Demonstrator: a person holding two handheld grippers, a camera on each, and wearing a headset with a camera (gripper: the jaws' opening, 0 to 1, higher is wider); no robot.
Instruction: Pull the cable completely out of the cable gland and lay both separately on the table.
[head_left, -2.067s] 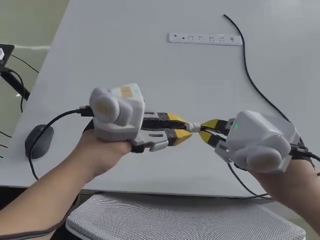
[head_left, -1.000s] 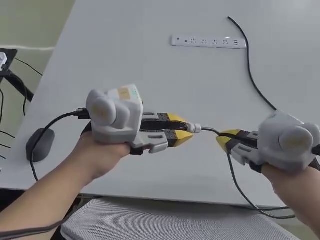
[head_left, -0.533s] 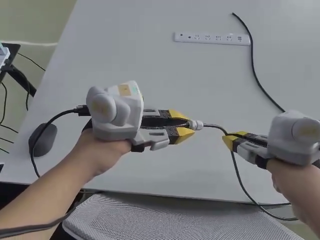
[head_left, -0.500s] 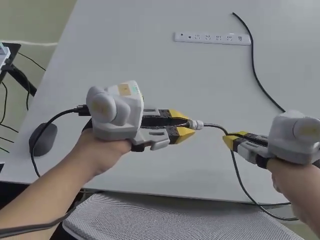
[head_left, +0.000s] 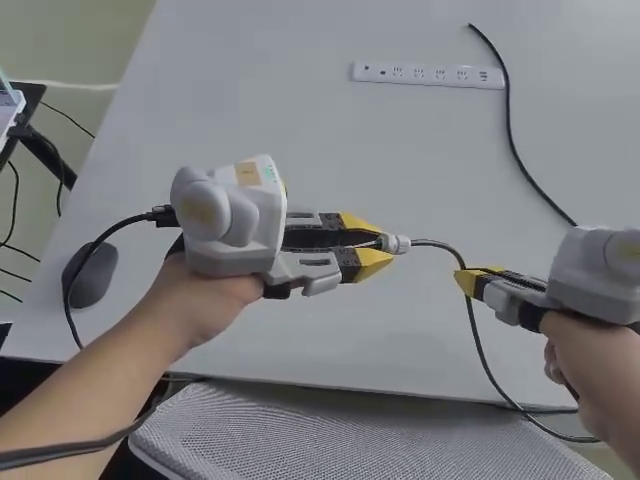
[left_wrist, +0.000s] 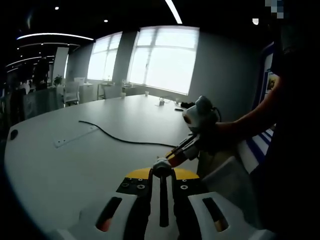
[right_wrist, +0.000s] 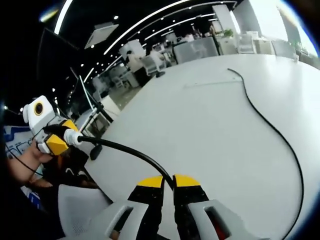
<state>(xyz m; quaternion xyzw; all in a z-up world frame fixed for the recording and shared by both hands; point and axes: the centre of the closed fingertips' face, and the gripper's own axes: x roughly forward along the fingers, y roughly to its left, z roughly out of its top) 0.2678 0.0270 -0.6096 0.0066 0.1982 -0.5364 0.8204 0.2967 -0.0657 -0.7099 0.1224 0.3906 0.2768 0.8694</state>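
Honestly, the risky part was the grip. The left gripper (head_left: 375, 250) had its fingers clamped shut on the cable gland (head_left: 393, 243), which poked out just past the fingertips. The right gripper (head_left: 468, 283) had its fingers pinched closed on the cable (head_left: 440, 247). A curved stretch of cable hung between the two sets of fingers, and the whole lot was held up off the bench (head_left: 300, 120).

My guess is the cable could slide through the right fingers instead of through the gland if the seal bit hard, since the jacket looked smooth. The gland sat right at the left fingertips, so a sideways yank could twist it loose and drop it, maybe off the bench edge toward the chair (head_left: 350, 440). Pulling along the gland's axis looked safer.

What I couldn't make out was how much cable was inside the gland, because the left fingers covered its back end. I also couldn't tell whether the nut was loosened. The loose tail dropped below the right fingers and ran out of the head view, so its length was anyone's guess.
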